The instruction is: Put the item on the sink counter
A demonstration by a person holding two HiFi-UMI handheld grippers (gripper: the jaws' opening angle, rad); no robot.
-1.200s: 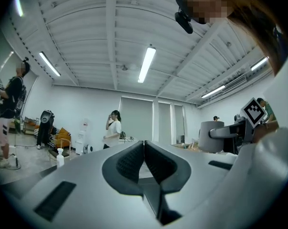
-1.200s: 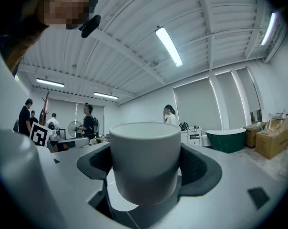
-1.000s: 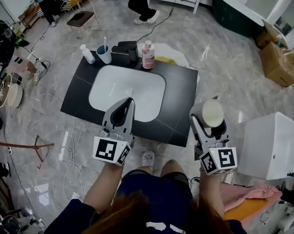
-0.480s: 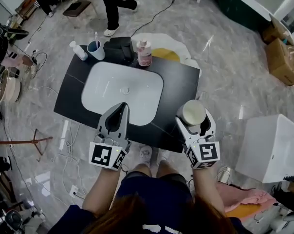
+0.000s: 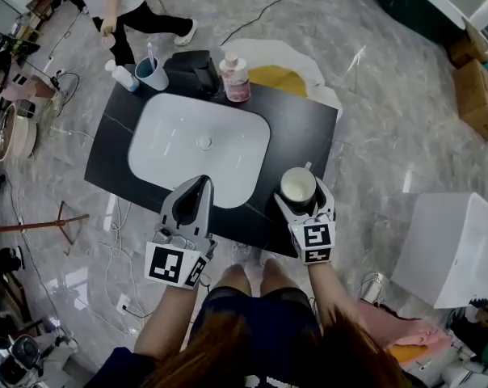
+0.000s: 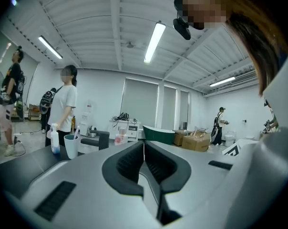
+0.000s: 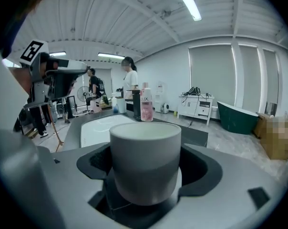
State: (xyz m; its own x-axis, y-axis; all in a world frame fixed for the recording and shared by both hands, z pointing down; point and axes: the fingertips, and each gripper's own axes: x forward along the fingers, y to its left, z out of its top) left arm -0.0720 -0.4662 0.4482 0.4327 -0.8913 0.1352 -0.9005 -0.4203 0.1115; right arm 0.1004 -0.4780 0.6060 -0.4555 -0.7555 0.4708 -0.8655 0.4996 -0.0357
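Note:
My right gripper [image 5: 299, 194] is shut on a white cup [image 5: 297, 186], held upright over the front right part of the black sink counter [image 5: 300, 136]. In the right gripper view the cup [image 7: 145, 159] fills the space between the jaws, clamped on both sides. The white basin [image 5: 199, 146] lies to its left. My left gripper [image 5: 198, 183] hovers over the basin's front edge, its jaws closed together with nothing between them [image 6: 144, 151].
At the counter's back edge stand a pink soap bottle [image 5: 234, 78], a black holder [image 5: 192, 69], a blue cup with a toothbrush [image 5: 151, 73] and a small white bottle [image 5: 120, 76]. A person [image 5: 119, 6] stands behind the counter. A white box [image 5: 458, 245] sits at right.
My right gripper has carried the cup left and forward, from beyond the counter's right edge to above its front right part. The person behind has walked to the left.

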